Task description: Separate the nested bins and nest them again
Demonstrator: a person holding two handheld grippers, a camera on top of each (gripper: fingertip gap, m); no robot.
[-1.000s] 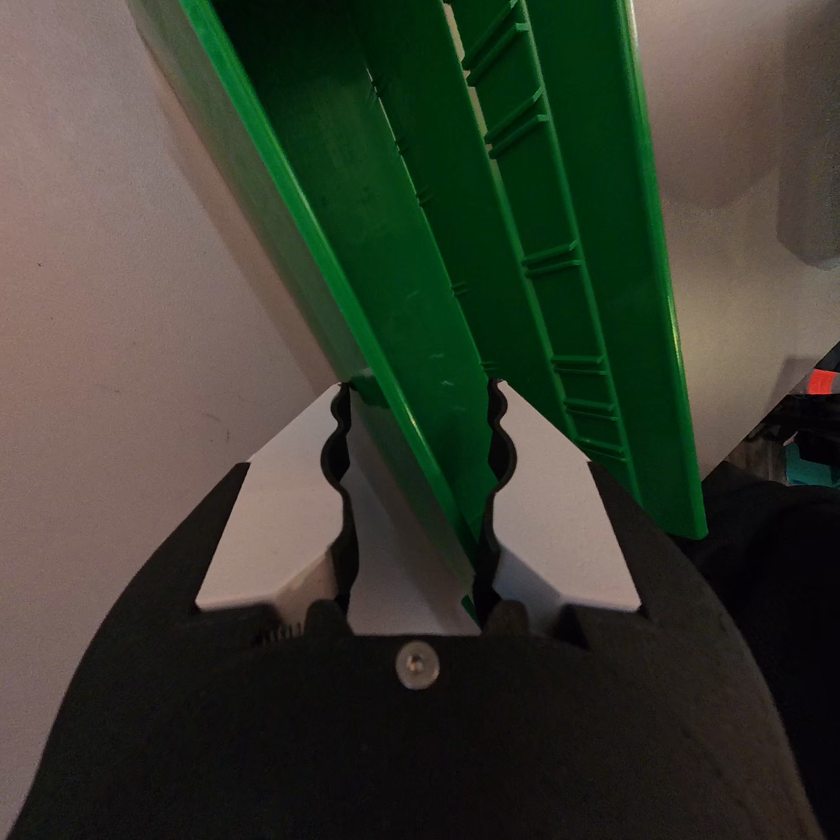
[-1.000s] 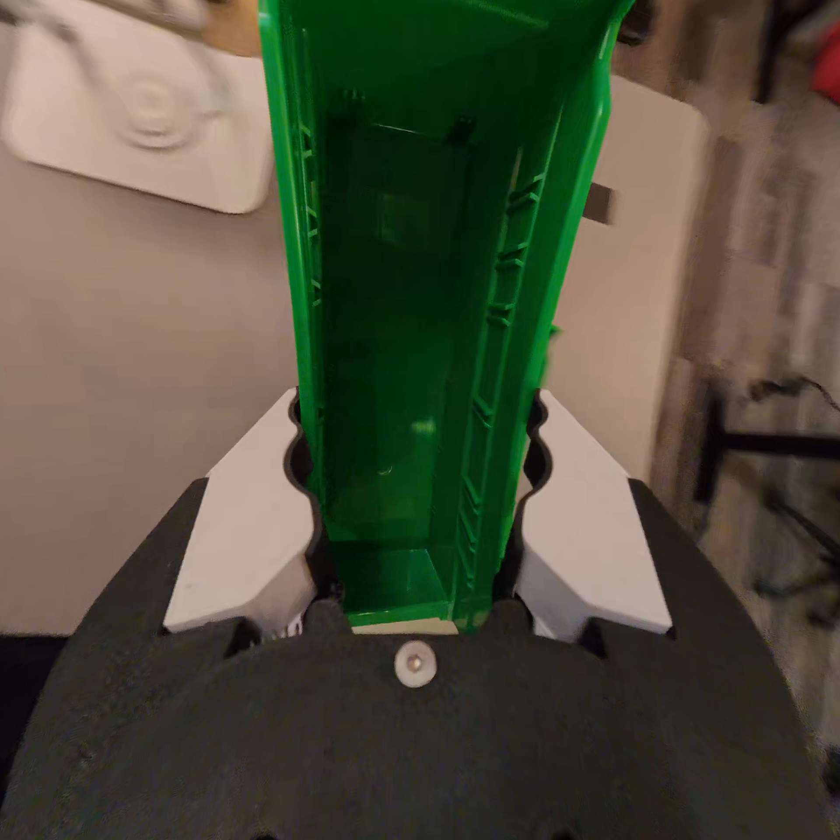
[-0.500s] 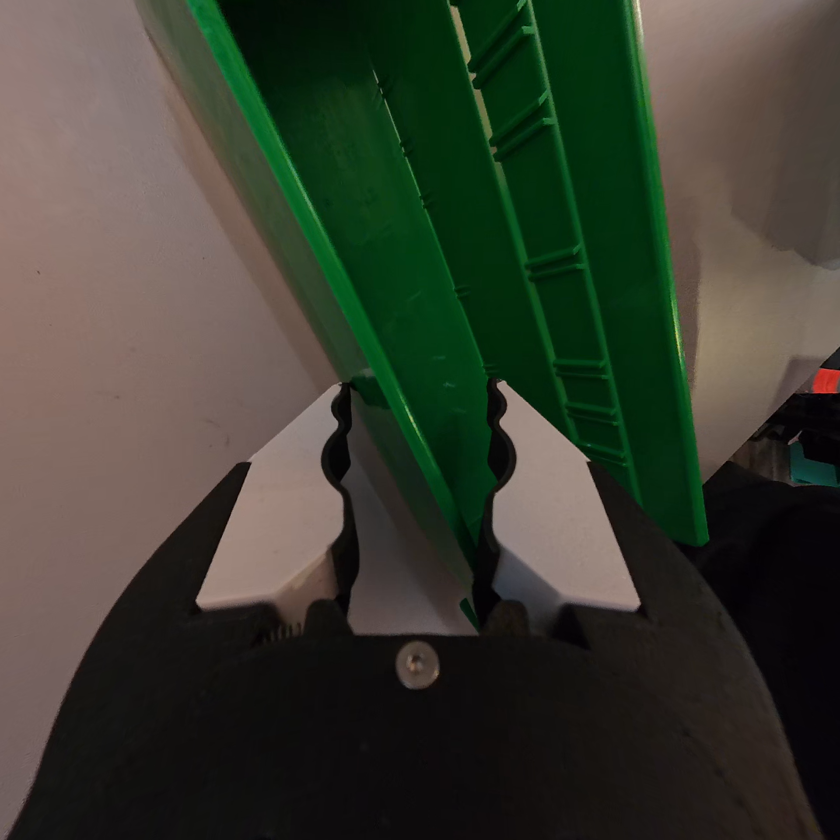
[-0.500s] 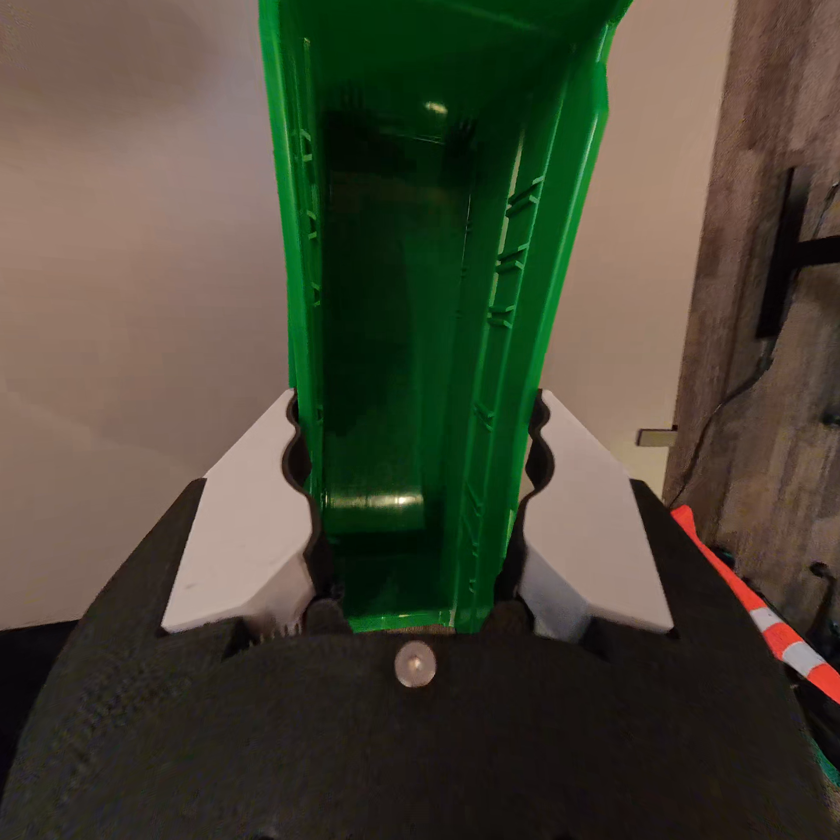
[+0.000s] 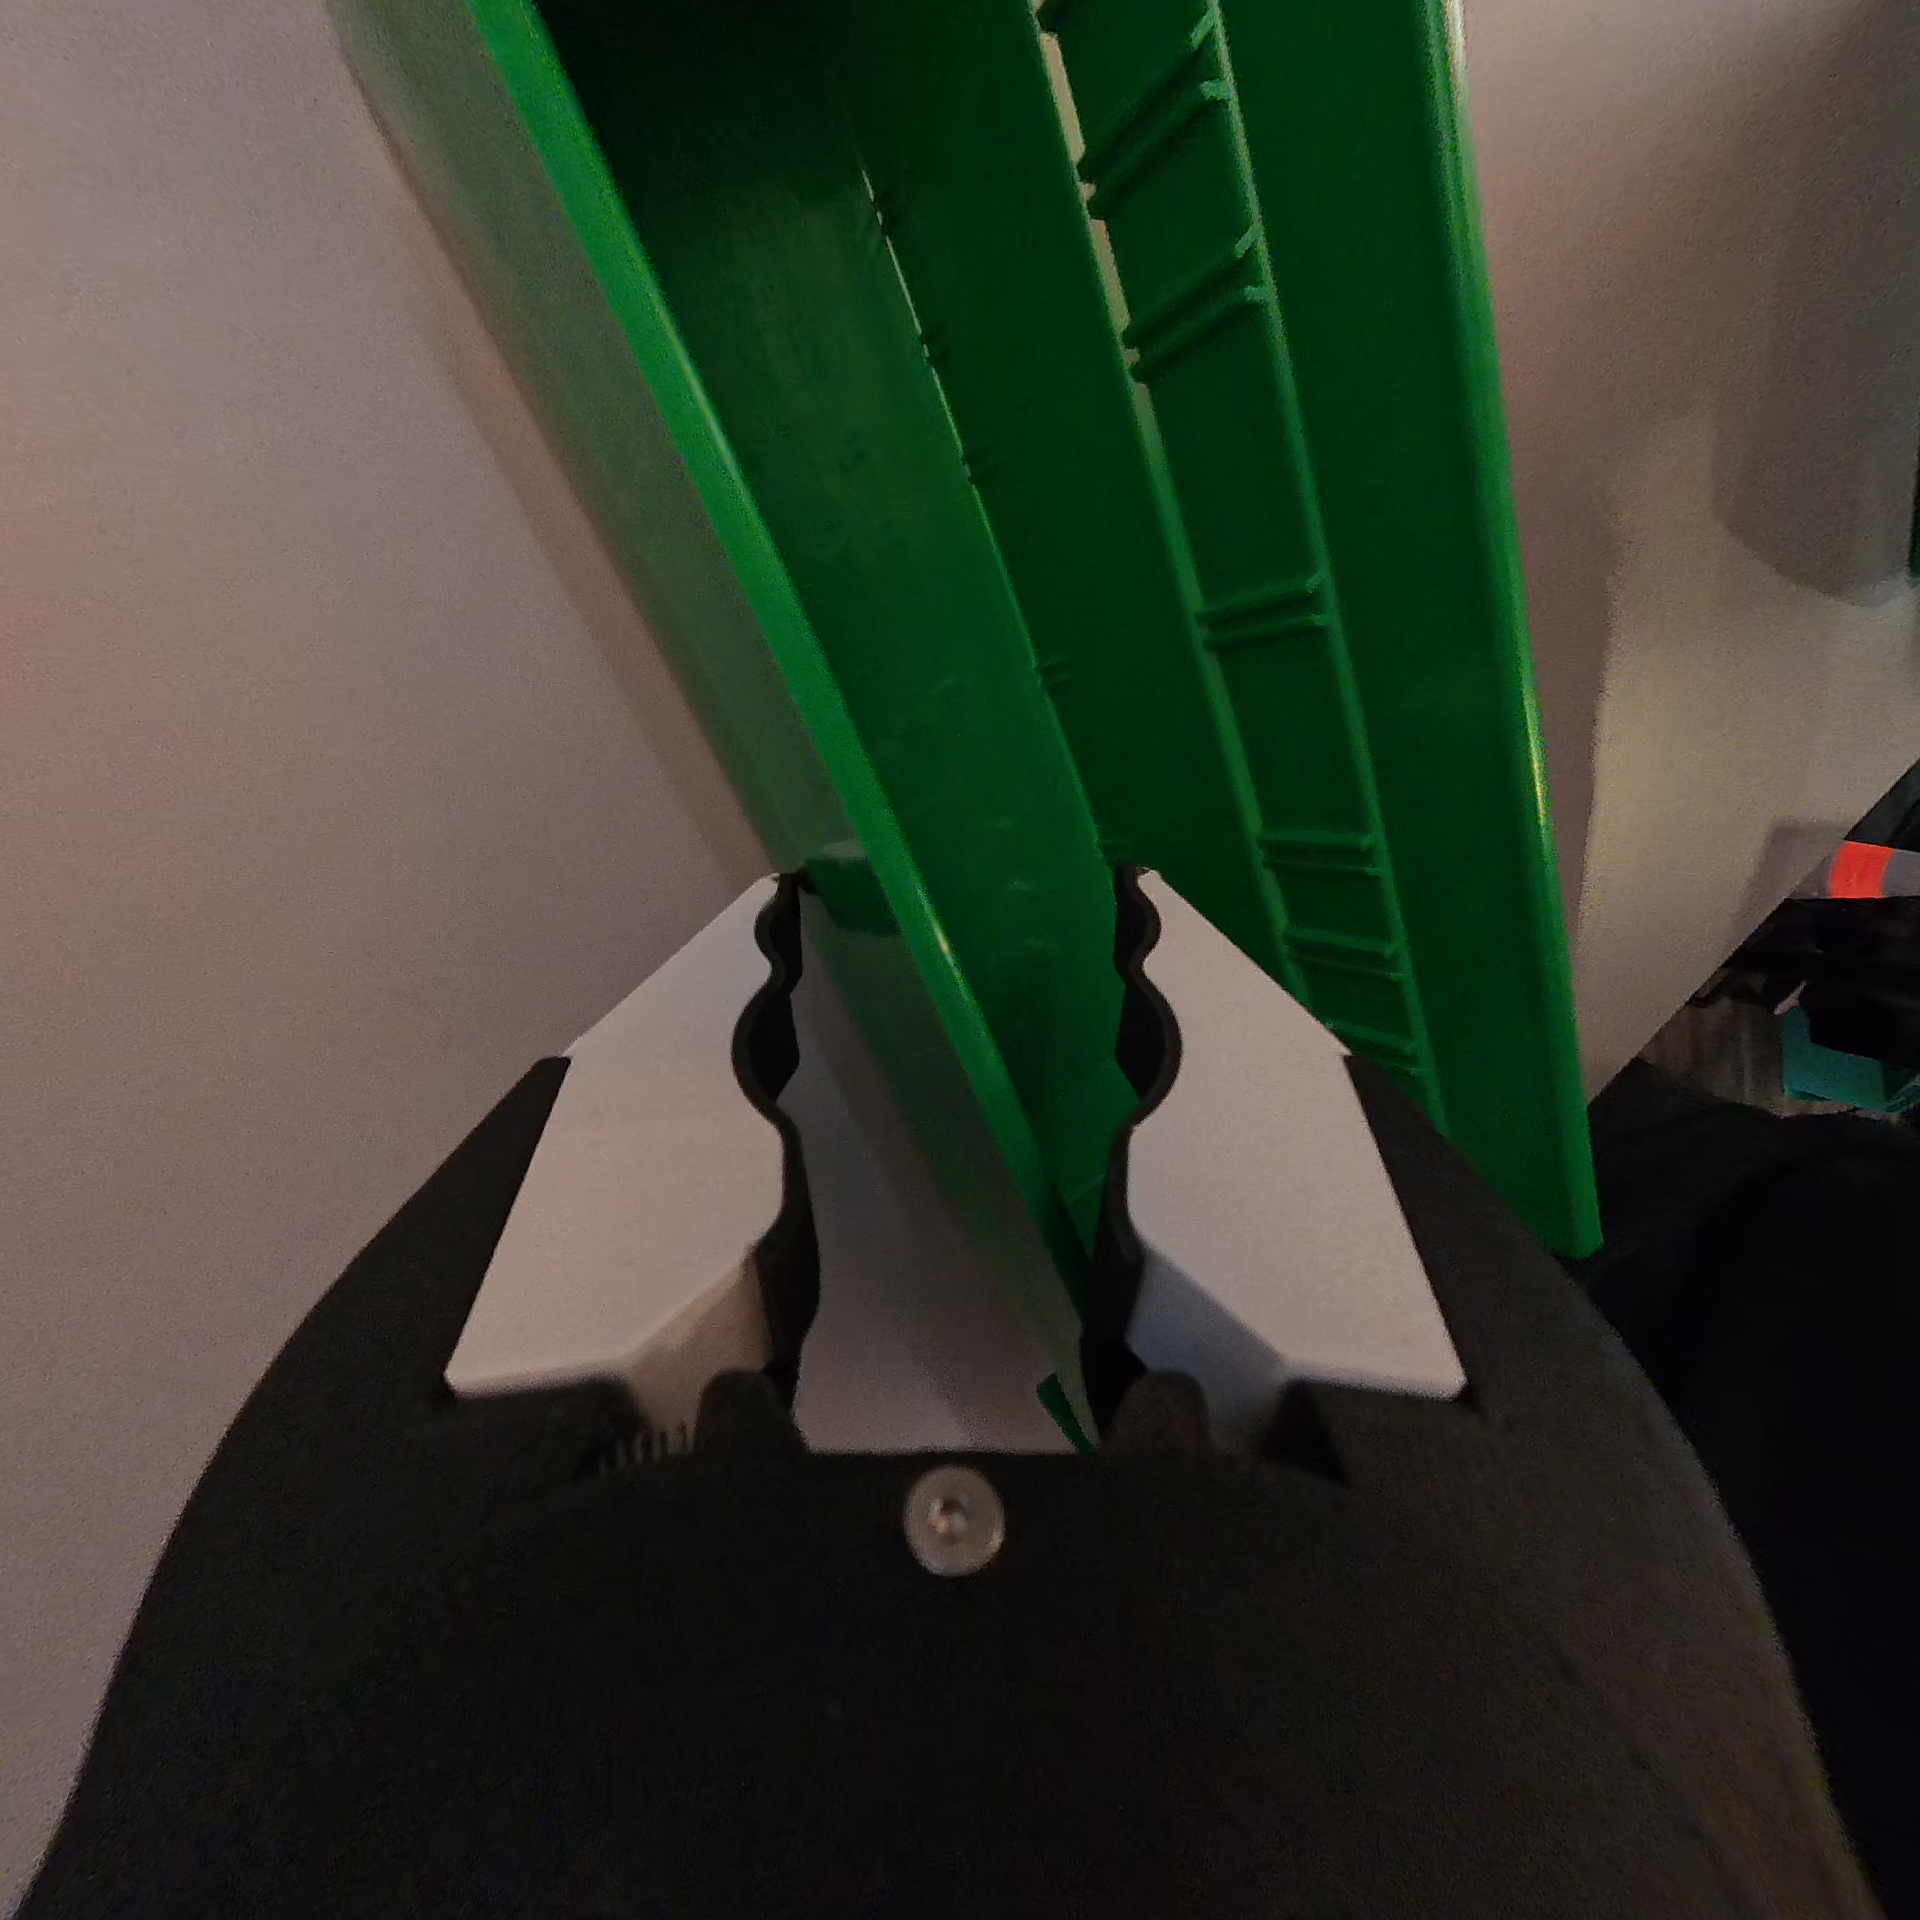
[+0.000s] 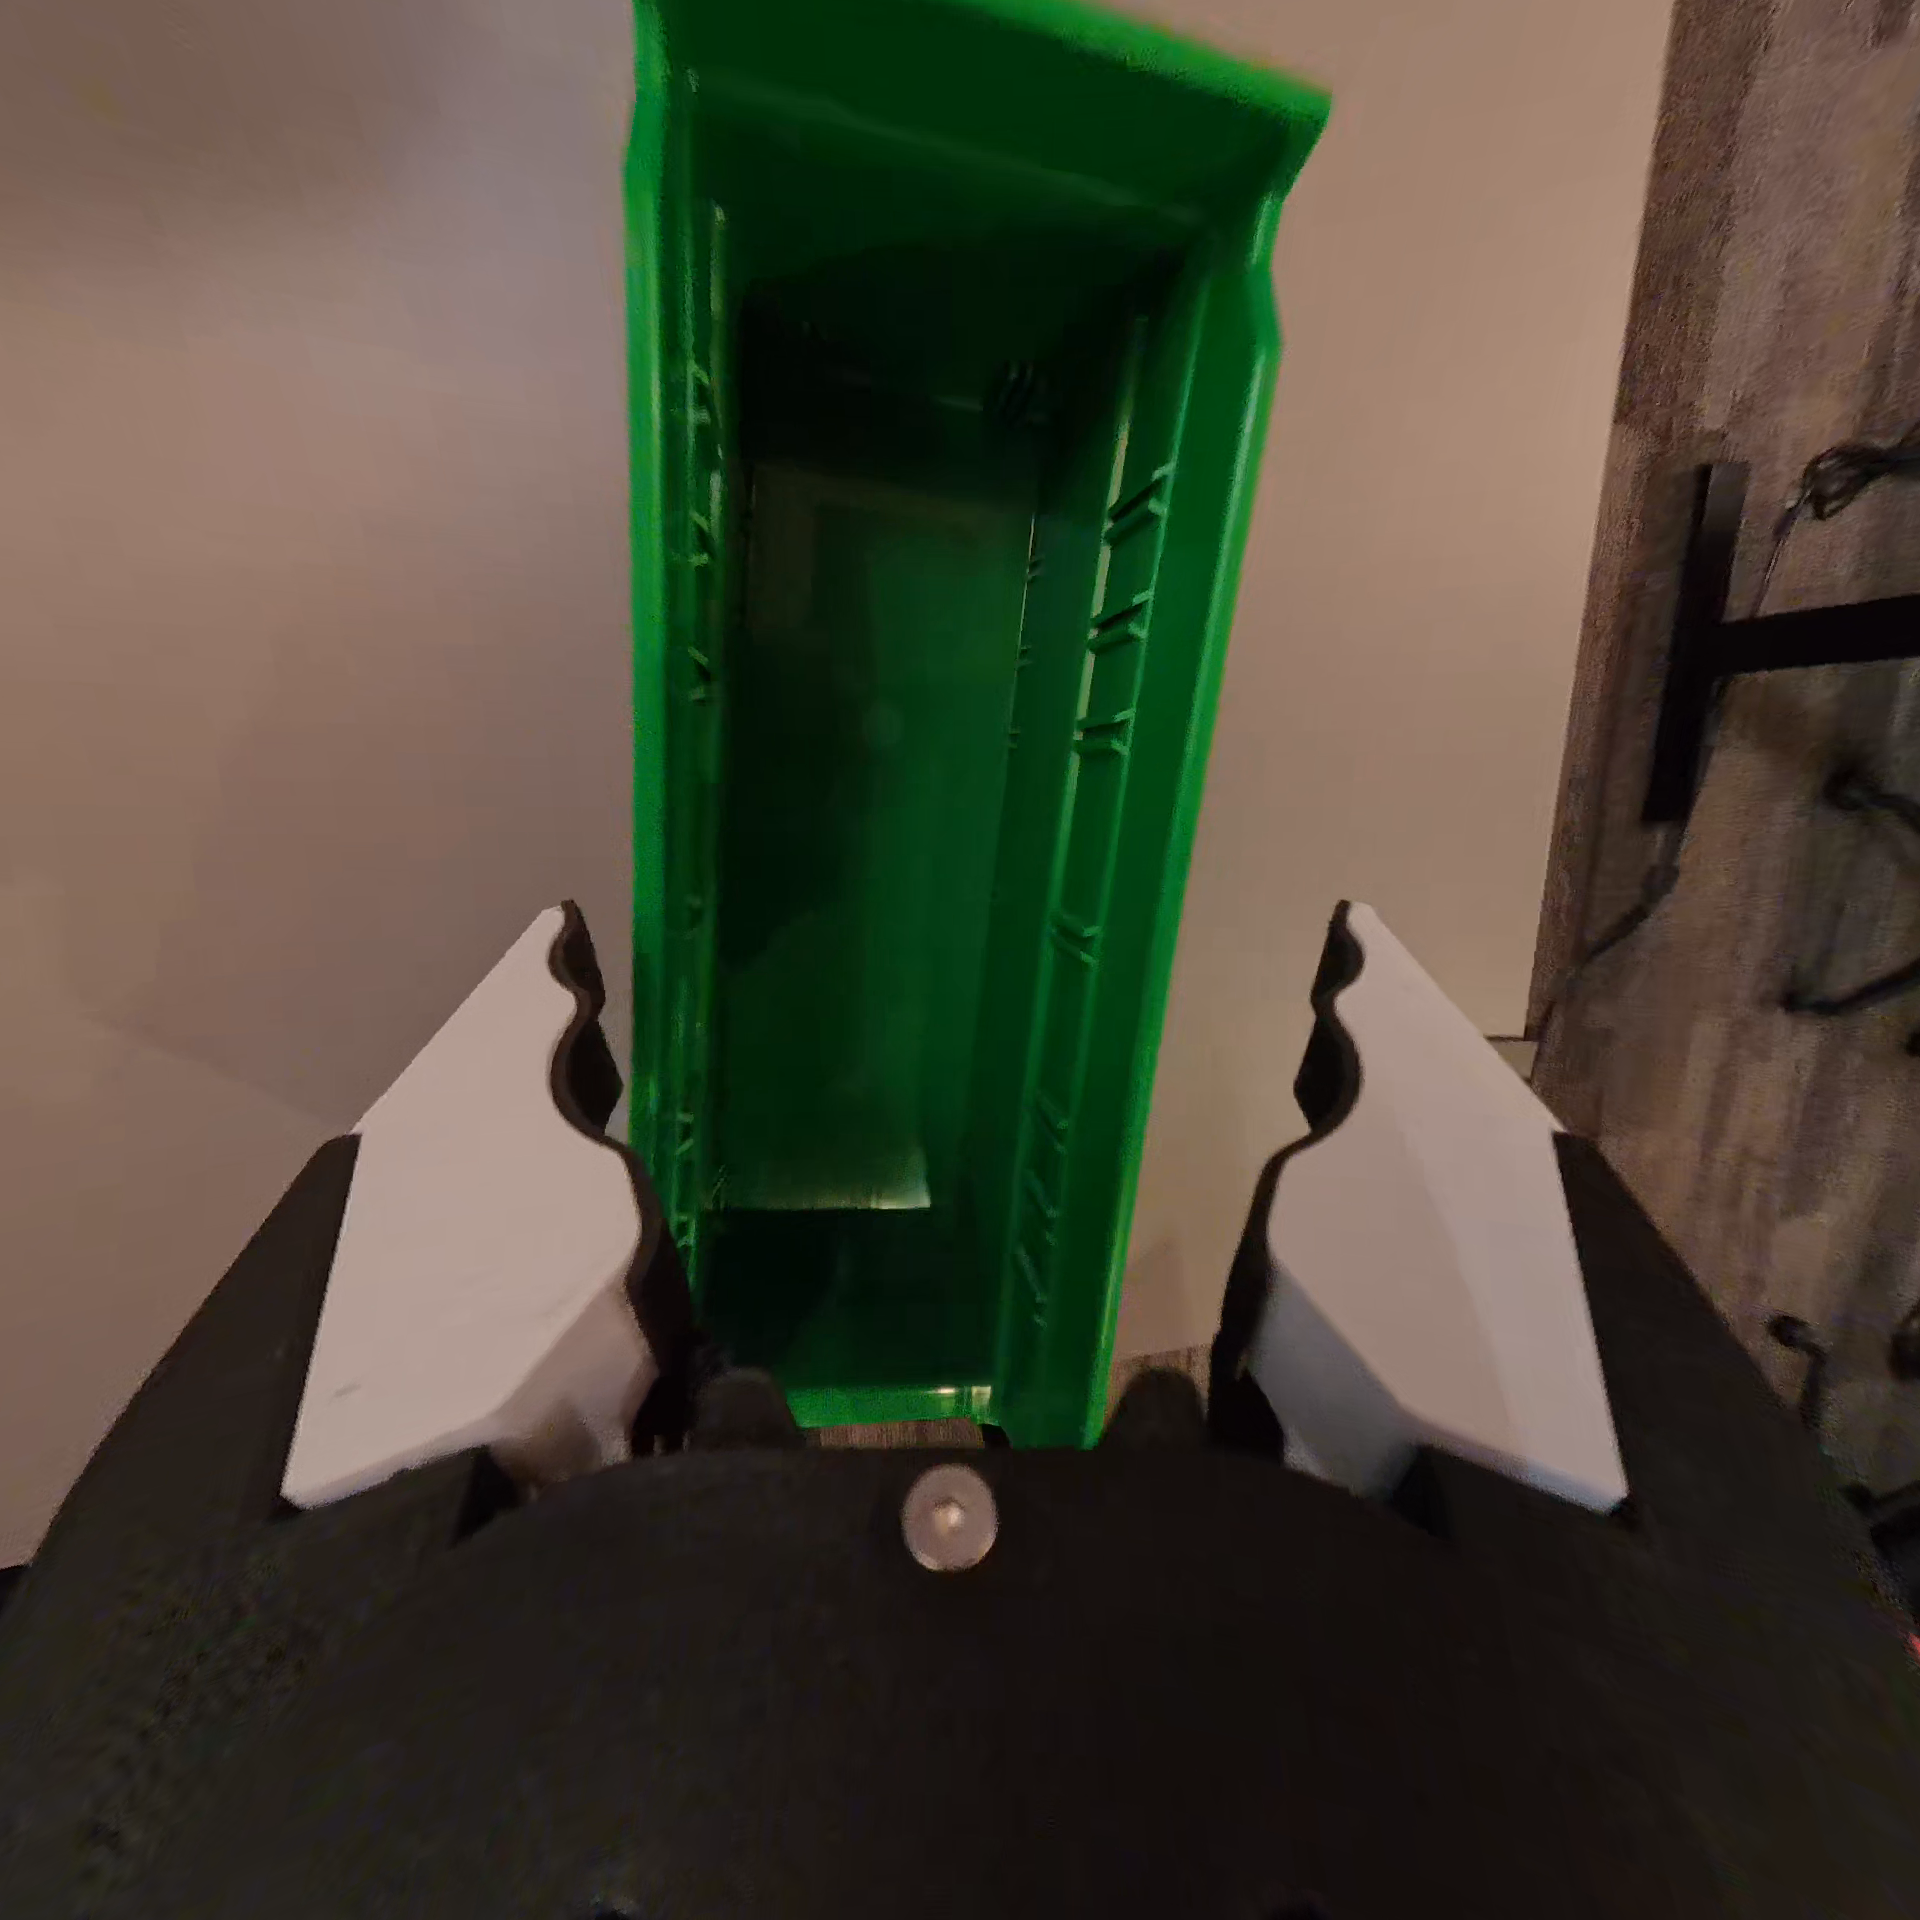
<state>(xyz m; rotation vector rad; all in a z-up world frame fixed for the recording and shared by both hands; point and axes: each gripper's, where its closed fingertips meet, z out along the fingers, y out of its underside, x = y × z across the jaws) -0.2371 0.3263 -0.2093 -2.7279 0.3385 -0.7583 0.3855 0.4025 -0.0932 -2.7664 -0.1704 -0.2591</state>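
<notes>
The left gripper (image 5: 956, 1039) is clamped on a wall of a green bin (image 5: 935, 644): the wall runs slantwise between its 2 white fingers (image 5: 644, 1174), pressed against the black wavy pad of the finger on the right side of the view and meeting the other finger only near its tip. From that grip the bin reaches up and away from the gripper, its long ribbed side (image 5: 1247, 623) and broad outer rim passing beside and beyond the right-hand finger. Behind it lies a pale plain surface (image 5: 260, 623), and off to the far right of the gripper sits dark clutter with an orange patch (image 5: 1870, 868), too dim to tell apart. The right gripper (image 6: 956, 1018) stands spread wide, its 2 fingers (image 6: 468, 1216) apart on either side of a green bin (image 6: 894, 831); the left-hand pad is just beside or touching the bin's near corner, I cannot tell which, while the right-hand pad is clear of it. The bin extends straight ahead from the gripper, open side toward the camera, showing its dark floor and ribbed inner walls. Past it is the pale surface (image 6: 312, 520), and to the right a grey wood-grain surface (image 6: 1766, 312) with a black bracket (image 6: 1704, 644) and cables.
</notes>
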